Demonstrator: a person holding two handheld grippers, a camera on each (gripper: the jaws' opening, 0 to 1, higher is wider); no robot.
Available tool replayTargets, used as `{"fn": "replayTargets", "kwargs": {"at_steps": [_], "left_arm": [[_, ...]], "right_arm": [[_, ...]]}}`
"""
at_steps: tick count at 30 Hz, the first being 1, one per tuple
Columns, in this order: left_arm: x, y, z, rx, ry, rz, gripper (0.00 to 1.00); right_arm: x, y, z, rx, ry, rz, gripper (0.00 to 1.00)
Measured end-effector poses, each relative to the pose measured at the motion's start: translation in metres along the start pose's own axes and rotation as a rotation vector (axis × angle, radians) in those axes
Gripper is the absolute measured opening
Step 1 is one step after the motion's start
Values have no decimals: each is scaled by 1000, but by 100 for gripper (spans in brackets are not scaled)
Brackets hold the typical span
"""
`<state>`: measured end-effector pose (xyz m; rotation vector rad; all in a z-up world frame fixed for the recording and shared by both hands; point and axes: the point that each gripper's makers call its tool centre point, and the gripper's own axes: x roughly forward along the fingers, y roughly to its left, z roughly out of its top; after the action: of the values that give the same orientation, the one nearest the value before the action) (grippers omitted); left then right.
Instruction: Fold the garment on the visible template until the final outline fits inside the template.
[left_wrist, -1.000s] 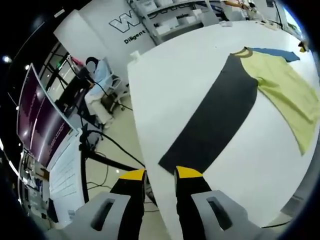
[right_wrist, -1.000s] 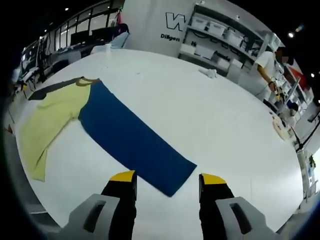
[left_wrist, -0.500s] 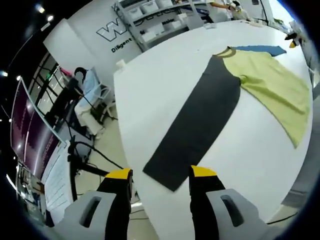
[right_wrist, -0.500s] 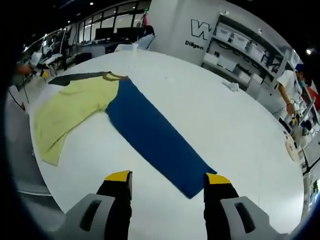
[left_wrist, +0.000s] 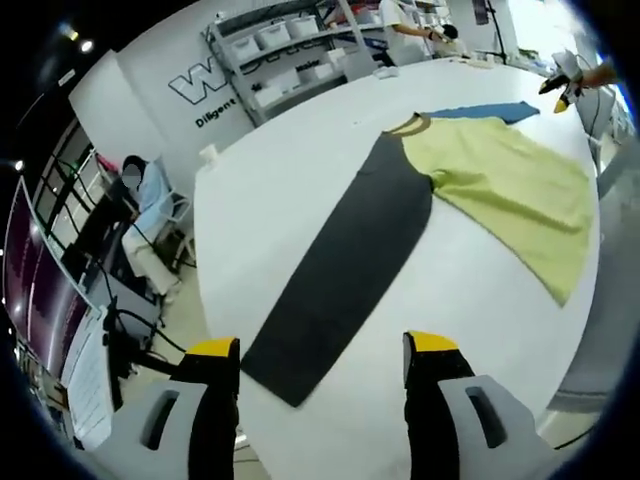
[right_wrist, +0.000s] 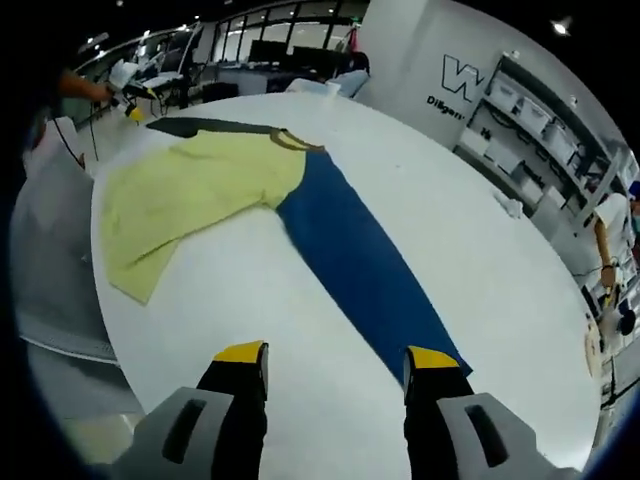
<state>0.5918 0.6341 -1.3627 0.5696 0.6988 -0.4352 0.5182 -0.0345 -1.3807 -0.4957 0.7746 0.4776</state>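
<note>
A long-sleeved garment lies flat on the white table (left_wrist: 290, 170). Its yellow-green body (left_wrist: 505, 180) is at the right in the left gripper view, and its dark grey sleeve (left_wrist: 350, 255) runs down toward me. My left gripper (left_wrist: 322, 348) is open, with the grey cuff (left_wrist: 285, 365) just between and ahead of its fingertips. In the right gripper view the blue sleeve (right_wrist: 360, 255) stretches from the yellow-green body (right_wrist: 195, 195) toward my right gripper (right_wrist: 336, 355), which is open. The blue cuff ends at the right-hand fingertip (right_wrist: 432, 357). The grey sleeve (right_wrist: 200, 127) lies beyond the body.
The table edge (left_wrist: 215, 290) drops to the floor on the left, where a person (left_wrist: 145, 190) sits at a desk. Shelves with bins (left_wrist: 280, 50) line the back wall. Another person (right_wrist: 612, 250) stands beyond the table's far side. A small white object (right_wrist: 507, 205) lies on the table.
My left gripper's jaws have spread much wider. Both views have shifted, so the sleeves now run more upright toward the body. The garment lies as it did.
</note>
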Motion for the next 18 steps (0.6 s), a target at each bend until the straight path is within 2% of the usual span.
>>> {"fn": "replayTargets", "kwargs": {"at_steps": [10,18], "left_arm": [[1,-12,-6,13,10,-29,66],[4,-14,-5,7,9,-32,67]], "right_arm": [[1,33,9,-64,-27,63,51],[8,49,2,-58,-28,105,51]]}}
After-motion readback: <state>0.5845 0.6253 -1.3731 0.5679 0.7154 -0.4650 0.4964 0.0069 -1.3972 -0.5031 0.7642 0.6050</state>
